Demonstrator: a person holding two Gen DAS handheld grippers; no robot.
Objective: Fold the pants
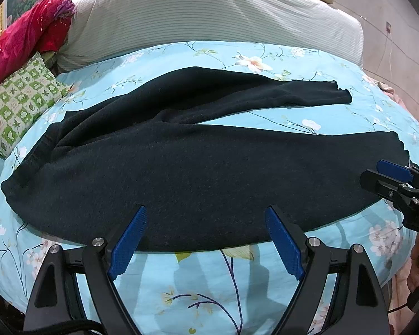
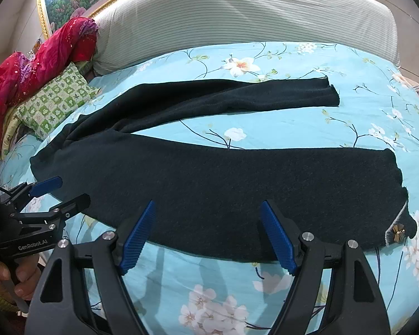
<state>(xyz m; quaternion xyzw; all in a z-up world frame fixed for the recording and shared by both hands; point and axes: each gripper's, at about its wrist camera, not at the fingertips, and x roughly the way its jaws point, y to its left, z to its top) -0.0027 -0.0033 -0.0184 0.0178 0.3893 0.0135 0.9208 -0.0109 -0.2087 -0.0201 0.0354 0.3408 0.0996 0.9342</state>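
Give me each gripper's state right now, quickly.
Left gripper: jaws open, holding nothing, poised over the pants.
Right gripper: jaws open, holding nothing.

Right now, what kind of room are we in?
Most likely a bedroom. The black pants lie spread out on a bed with a blue flowered sheet, a big striped white pillow sits at the far end, and a small green checked pillow lies beside it.

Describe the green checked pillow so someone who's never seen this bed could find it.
Start at the bed's blue floral sheet. At its left edge, beside the black pants' waist end, lies the small pillow. Only it has green-and-white checks; the neighbouring cloth is red.
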